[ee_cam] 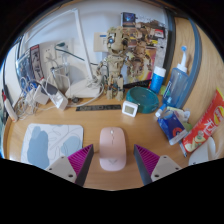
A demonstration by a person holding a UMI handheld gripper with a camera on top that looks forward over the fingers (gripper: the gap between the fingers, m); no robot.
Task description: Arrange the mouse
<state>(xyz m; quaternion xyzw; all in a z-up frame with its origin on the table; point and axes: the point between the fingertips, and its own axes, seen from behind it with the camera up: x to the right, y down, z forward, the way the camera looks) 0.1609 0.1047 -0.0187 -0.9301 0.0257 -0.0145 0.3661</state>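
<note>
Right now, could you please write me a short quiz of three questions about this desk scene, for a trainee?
1. True or false: the jaws are shut on the pale pink computer mouse.
2. What lies beside the mouse on the wooden desk? A) light blue-grey mat B) red book
3. Which bottle stands beyond the red snack packet?

Key: 1 false, the gripper is open and the mouse lies between the fingers; 2 A; 3 the clear spray bottle.

Cluttered home desk (90,128); cables (62,62)
</note>
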